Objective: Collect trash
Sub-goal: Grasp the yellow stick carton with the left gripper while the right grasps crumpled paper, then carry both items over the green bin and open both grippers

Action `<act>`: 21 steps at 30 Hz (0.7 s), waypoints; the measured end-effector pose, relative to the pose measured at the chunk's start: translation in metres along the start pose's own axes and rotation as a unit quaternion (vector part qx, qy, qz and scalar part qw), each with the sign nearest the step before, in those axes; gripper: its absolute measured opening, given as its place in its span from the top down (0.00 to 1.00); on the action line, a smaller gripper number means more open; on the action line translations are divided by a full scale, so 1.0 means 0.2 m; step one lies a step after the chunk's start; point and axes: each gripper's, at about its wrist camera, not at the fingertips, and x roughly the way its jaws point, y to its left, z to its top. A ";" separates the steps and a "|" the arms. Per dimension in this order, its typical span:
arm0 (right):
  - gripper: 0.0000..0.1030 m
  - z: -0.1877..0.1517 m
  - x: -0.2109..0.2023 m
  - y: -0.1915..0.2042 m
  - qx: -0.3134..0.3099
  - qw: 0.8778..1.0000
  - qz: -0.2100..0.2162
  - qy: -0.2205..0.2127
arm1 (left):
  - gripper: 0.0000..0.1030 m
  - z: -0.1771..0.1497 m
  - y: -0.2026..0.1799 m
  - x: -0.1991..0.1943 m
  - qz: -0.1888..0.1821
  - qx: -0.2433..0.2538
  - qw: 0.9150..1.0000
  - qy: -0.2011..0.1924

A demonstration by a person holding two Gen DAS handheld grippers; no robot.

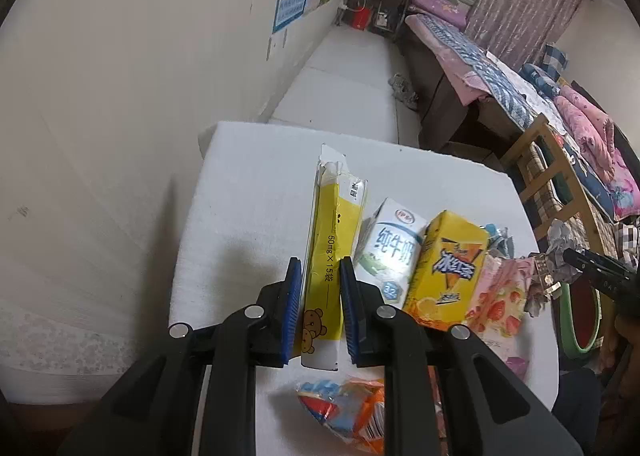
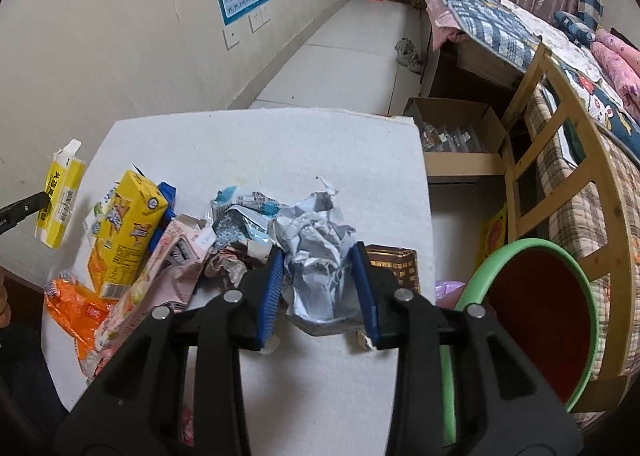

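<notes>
My left gripper (image 1: 320,268) is shut on a long yellow box with bear pictures (image 1: 326,252) and holds it above the white table (image 1: 248,192); the box also shows at the left of the right wrist view (image 2: 60,204). My right gripper (image 2: 318,256) is shut on a crumpled ball of grey-white paper (image 2: 316,252), seen far right in the left view (image 1: 560,252). On the table lie a white milk carton (image 1: 394,248), a yellow tea carton (image 1: 448,272), a pink strawberry wrapper (image 1: 500,304) and an orange wrapper (image 1: 352,412).
A bin with a green rim and red inside (image 2: 536,320) stands on the floor right of the table. An open cardboard box (image 2: 456,144) and a wooden bed frame (image 2: 560,144) lie beyond it. A brown packet (image 2: 396,268) lies near the table's right edge.
</notes>
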 end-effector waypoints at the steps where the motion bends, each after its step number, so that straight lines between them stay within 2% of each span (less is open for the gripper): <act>1: 0.67 0.00 -0.02 0.00 0.001 1.000 0.002 -0.003 | 0.83 0.00 -0.01 -0.02 -0.001 0.002 1.000 -0.003; 12: 0.67 -0.07 -0.30 0.01 0.012 0.999 0.029 -0.042 | 0.83 -0.02 -0.25 -0.24 -0.026 0.037 0.999 -0.026; 21: 0.67 -0.13 -0.48 -0.11 0.032 0.997 0.020 -0.064 | 0.83 -0.04 -0.55 -0.29 -0.061 0.081 0.994 -0.027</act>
